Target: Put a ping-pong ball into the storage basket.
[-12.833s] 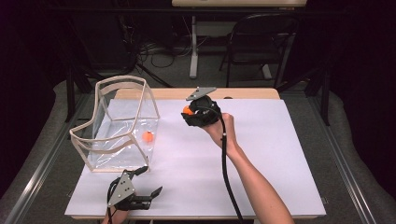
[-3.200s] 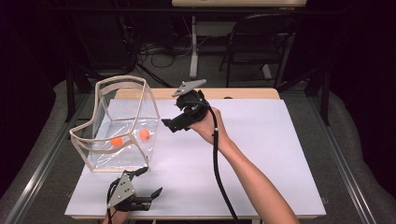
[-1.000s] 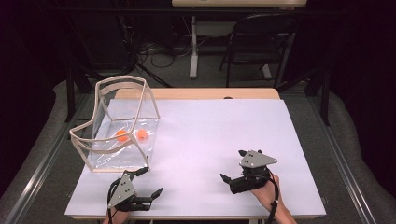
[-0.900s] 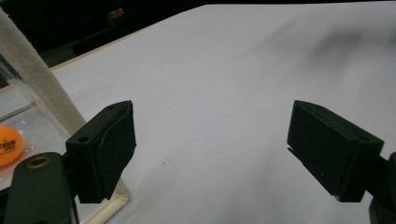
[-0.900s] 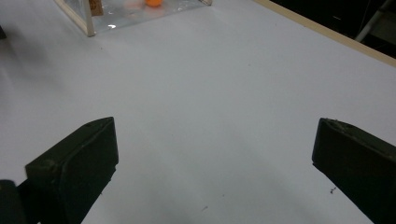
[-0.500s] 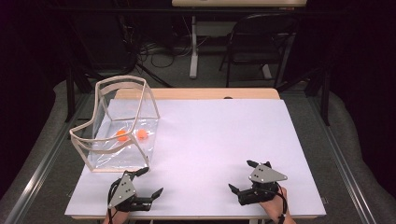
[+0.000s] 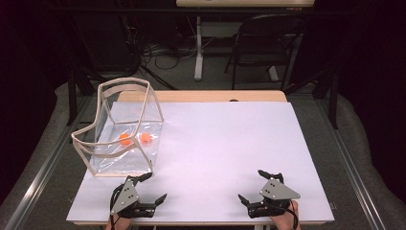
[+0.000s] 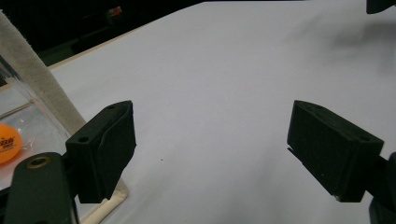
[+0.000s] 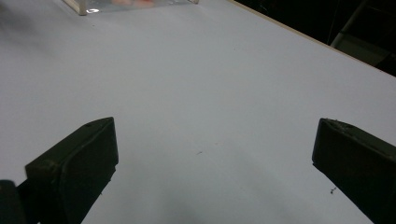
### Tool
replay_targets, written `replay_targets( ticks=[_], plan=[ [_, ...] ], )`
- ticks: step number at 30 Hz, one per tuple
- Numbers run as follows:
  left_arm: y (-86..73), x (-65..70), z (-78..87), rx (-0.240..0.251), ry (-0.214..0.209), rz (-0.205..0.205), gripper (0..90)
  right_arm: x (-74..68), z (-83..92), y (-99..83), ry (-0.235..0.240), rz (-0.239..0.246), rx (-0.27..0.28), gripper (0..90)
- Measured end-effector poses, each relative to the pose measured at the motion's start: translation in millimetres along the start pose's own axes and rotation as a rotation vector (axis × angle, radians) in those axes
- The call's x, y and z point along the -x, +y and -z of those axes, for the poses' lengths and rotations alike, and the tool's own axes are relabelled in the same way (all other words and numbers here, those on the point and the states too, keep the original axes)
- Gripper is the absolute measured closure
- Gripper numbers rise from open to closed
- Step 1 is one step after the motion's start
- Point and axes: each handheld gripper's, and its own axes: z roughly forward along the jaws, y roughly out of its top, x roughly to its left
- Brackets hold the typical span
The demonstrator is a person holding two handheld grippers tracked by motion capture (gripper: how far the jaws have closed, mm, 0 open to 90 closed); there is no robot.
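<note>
Down at the near edge of the white table (image 7: 230,143), both grippers rest low, each in one of the person's hands. On the left side, the left gripper (image 7: 149,188) sits with its jaws spread wide and nothing between them — just bare tabletop showing in the gap. Across from it, well apart along the same edge, the right gripper (image 7: 258,187) is likewise spread wide and empty, its grey three-cornered plate (image 7: 280,190) on top.

Just ahead of the left gripper, slightly to its outer side, stands the clear bin (image 7: 119,129) with its pale frame. From the left gripper view, one corner post of that frame rises right beside the left-hand jaw, and the foot of the post sits just next to the jaw's tip; whether they touch I cannot tell. Inside the bin lie two orange balls (image 7: 135,139), side by side on its floor, toward the wall farthest from the gripper. One of them (image 8: 8,142) shows through the clear wall at the edge of the left gripper view, with dark print on it.

For the right gripper the bin is far off — ahead and across the table, its bottom edge (image 9: 135,4) at the top of that gripper's own view.
</note>
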Motion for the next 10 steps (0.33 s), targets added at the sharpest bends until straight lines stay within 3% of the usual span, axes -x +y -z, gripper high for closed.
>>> replay_targets(
  ticks=[10],
  plan=[
    [-0.9,-1.1,1.1,-0.011,0.008,0.012,15.5,0.0,0.8,0.6,0.002,0.008,0.021,0.0]
  ],
)
